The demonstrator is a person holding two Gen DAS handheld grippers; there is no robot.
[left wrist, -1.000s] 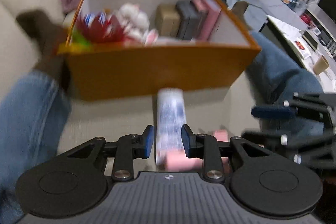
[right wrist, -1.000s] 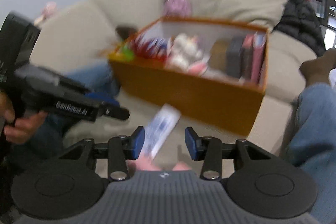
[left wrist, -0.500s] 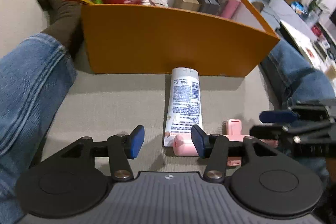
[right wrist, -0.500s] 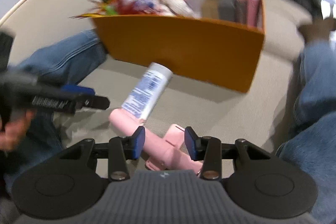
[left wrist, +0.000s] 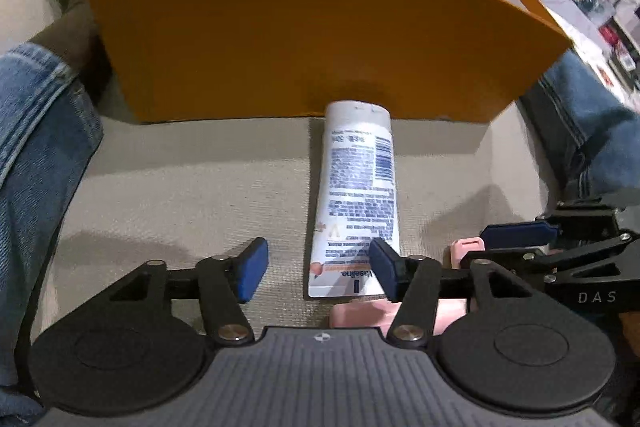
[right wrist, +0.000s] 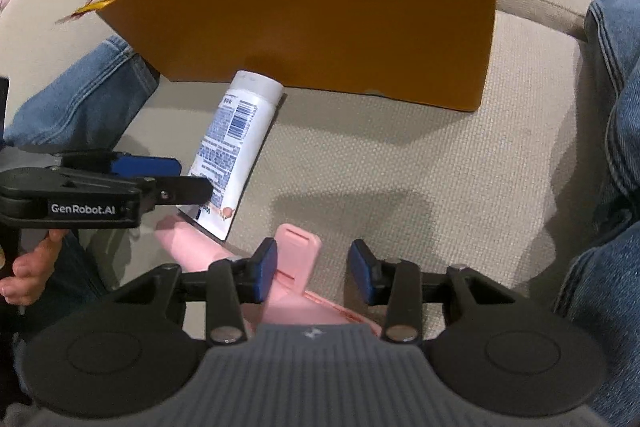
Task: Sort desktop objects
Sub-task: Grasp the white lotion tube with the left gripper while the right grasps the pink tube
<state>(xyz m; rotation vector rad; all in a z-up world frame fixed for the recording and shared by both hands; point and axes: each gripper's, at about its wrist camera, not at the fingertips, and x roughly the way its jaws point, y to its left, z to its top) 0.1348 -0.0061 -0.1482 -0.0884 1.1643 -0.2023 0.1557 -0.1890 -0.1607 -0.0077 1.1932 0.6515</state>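
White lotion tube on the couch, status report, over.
Left gripper open, jaws just widened around the white lotion tube's tail. Right gripper open over the pink plastic case. Tube's cap against the orange cardboard box.

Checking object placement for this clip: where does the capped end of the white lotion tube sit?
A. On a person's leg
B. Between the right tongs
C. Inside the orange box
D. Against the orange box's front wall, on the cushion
D: the white lotion tube lies flat on the cushion, its cap end meeting the orange box front wall.
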